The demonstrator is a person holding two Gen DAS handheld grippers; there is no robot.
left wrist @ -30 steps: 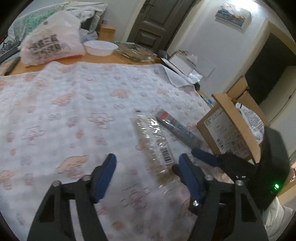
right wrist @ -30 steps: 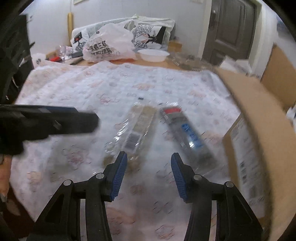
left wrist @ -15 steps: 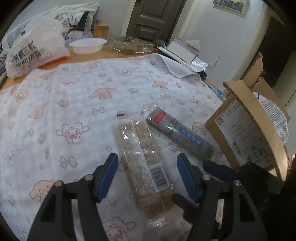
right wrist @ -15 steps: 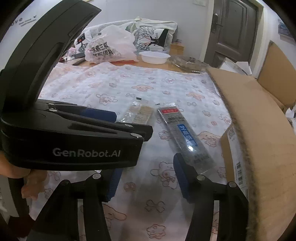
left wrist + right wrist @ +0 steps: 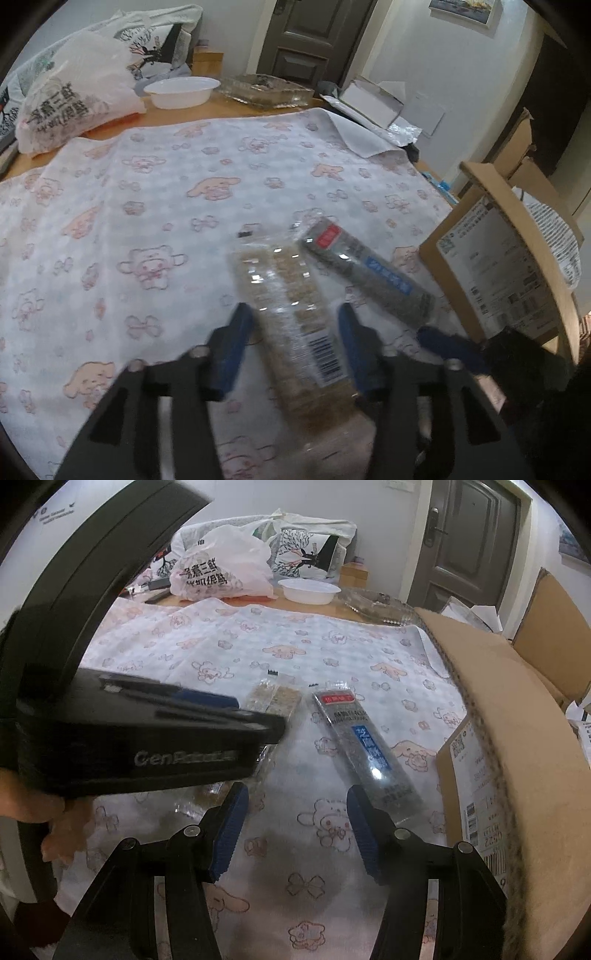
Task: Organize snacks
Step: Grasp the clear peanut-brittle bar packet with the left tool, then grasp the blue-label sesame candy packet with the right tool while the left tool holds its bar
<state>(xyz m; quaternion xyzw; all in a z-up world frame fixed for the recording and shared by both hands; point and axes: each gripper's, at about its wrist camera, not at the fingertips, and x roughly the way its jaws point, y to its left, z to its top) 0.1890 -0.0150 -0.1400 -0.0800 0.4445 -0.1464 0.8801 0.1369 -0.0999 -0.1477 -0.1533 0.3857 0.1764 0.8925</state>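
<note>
Two long snack packs lie on the patterned cloth. A clear pack of beige crackers [image 5: 291, 317] with a barcode lies between the fingers of my open left gripper [image 5: 293, 343], its near end under them. A dark pack with a red and blue label [image 5: 364, 273] lies to its right, next to the cardboard box [image 5: 491, 266]. In the right wrist view my open right gripper [image 5: 295, 834] hovers over bare cloth, with the dark pack [image 5: 364, 746] just ahead of its right finger. The left gripper's black body [image 5: 140, 734] hides most of the cracker pack [image 5: 275, 696].
The open cardboard box [image 5: 517, 738] stands at the table's right edge. At the far side are a white plastic bag [image 5: 74, 99], a white bowl [image 5: 181, 90], a glass tray [image 5: 264, 88] and printed tote bags [image 5: 306, 550].
My left gripper has moved forward and down so its fingers now straddle the cracker pack. My right gripper has crept slightly closer to the dark pack. Both packs lie where they were.
</note>
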